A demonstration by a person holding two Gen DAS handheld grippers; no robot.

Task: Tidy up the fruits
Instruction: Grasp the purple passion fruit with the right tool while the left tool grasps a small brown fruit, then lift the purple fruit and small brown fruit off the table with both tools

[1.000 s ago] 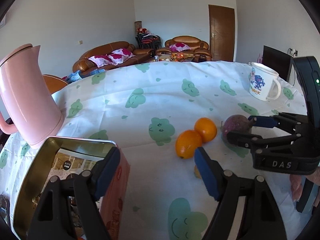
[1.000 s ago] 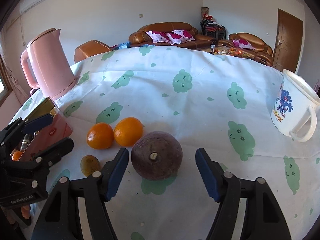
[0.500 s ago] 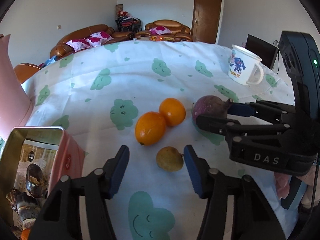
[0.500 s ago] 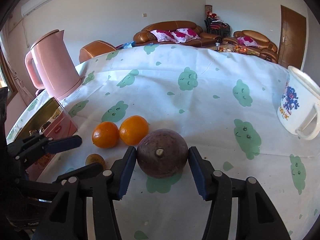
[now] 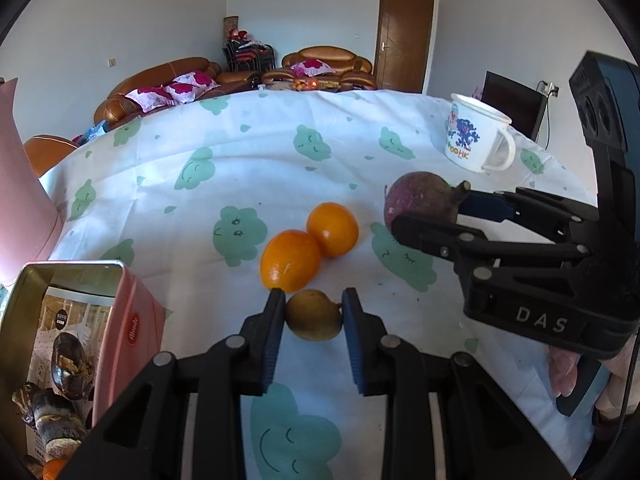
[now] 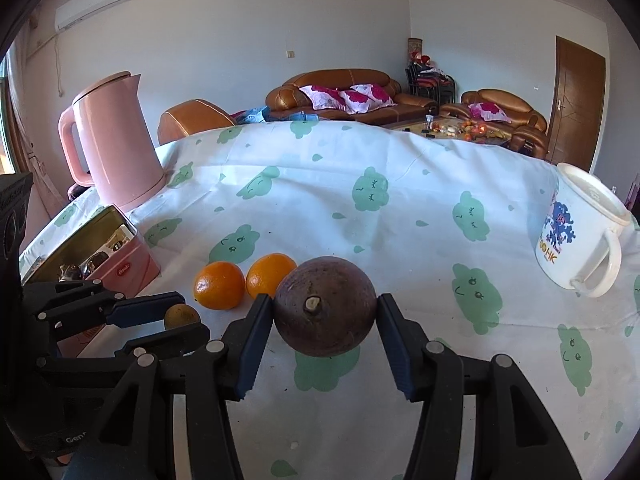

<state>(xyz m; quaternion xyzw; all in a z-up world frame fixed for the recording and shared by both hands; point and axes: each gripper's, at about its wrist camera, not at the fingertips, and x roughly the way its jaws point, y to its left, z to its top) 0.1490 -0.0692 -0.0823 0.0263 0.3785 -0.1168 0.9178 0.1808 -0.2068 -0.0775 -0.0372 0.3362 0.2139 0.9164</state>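
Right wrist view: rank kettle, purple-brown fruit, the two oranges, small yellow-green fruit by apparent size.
1. pink kettle, largest
2. purple-brown fruit, though it is nearest the camera, which inflates it
3. two oranges, alike, not ranked
4. small yellow-green fruit, smallest, partly hidden

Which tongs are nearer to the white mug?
Right. The right tongs grip the purple fruit close to the white mug; the left tongs clamp the small yellow-green fruit, farther away.

Our left gripper (image 5: 313,312) sits at the lower centre of its view, angled downward, its jaws closed in from both sides against a small fruit (image 5: 314,320). Our right gripper (image 6: 325,312), likewise tilted down, clamps a large purple fruit (image 6: 325,306).
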